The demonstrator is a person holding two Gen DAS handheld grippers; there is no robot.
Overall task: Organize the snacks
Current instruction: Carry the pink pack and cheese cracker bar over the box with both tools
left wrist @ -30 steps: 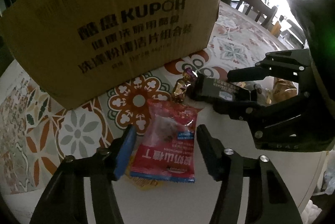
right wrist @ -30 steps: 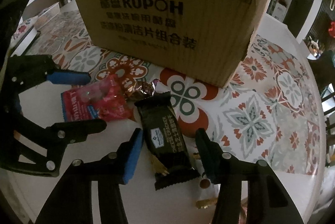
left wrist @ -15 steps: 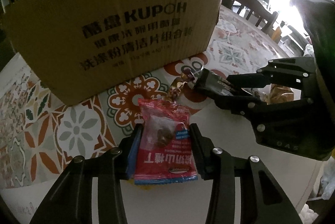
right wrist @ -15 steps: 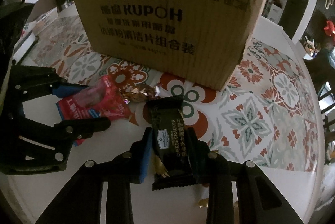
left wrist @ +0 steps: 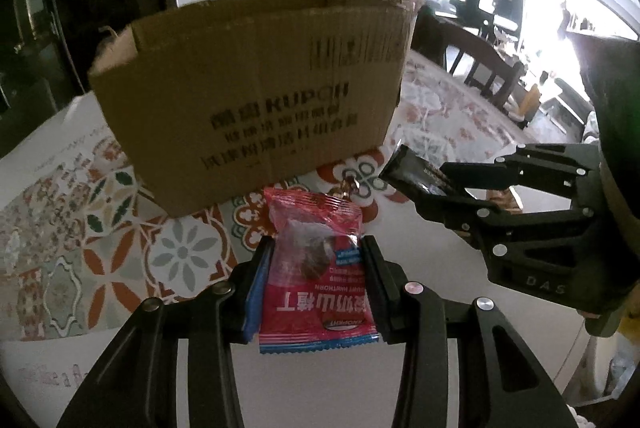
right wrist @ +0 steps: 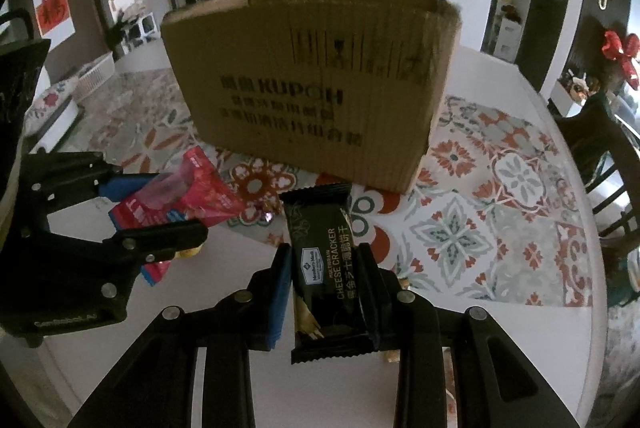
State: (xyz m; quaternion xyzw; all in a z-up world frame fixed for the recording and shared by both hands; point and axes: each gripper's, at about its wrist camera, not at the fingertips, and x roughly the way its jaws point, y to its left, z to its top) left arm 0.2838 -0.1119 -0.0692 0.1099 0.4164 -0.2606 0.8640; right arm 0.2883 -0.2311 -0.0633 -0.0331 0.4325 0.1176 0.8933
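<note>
Tabletop (right wrist: 500,187): round, patterned cloth, cardboard box (right wrist: 316,87) standing on it.
Left gripper (left wrist: 316,268): clamped on red snack packet (left wrist: 316,280), raised in front of the box.
Right gripper (right wrist: 324,280): clamped on black cracker packet (right wrist: 324,264), lifted beside the red one.

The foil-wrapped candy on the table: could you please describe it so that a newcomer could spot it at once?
Start at the cardboard box on the patterned tablecloth. Just in front of its lower edge, between the red packet in the left tongs and the black cracker bar in the right tongs, lies the candy. It alone is small, shiny, twisted and unheld.
</note>
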